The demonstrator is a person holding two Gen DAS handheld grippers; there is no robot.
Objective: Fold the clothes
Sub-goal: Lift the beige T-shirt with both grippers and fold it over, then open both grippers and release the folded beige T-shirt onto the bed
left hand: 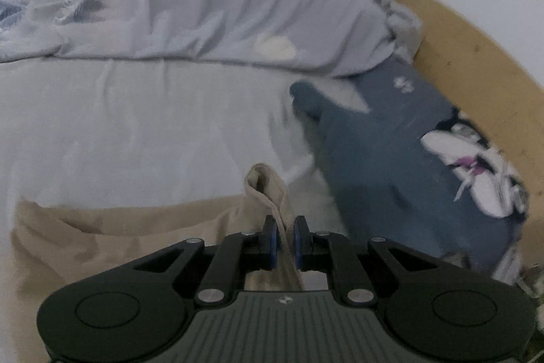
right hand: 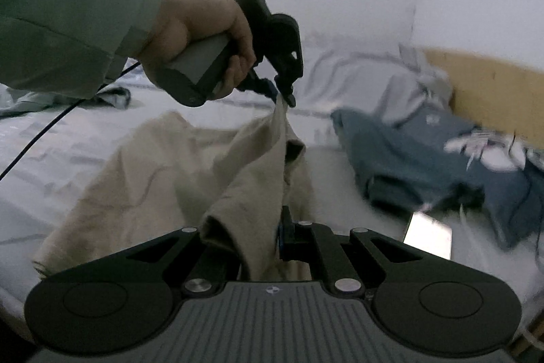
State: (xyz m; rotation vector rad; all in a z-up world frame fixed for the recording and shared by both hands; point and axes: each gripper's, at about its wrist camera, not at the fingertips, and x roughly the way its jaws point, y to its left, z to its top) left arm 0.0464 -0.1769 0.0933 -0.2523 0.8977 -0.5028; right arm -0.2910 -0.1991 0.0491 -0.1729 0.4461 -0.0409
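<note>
Both grippers, left (left hand: pixel 285 235) and right (right hand: pixel 279 232), fingers clamped on the beige garment (right hand: pixel 163 165).

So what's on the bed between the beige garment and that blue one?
Only bare white sheet separates the beige garment from the blue garment, clearest in the right wrist view.

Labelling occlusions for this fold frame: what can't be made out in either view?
- Left wrist view: motion blur smears the blue-grey garment and the floral black-and-white fabric; type unclear.
- Right wrist view: the beige cloth garment drapes over the right hand-held gripper, hiding its left finger.
- Right wrist view: shiny flat rectangle, glare hides what it is.
- Both views: beige garment's type and lower edge cut off by the gripper bodies.
</note>
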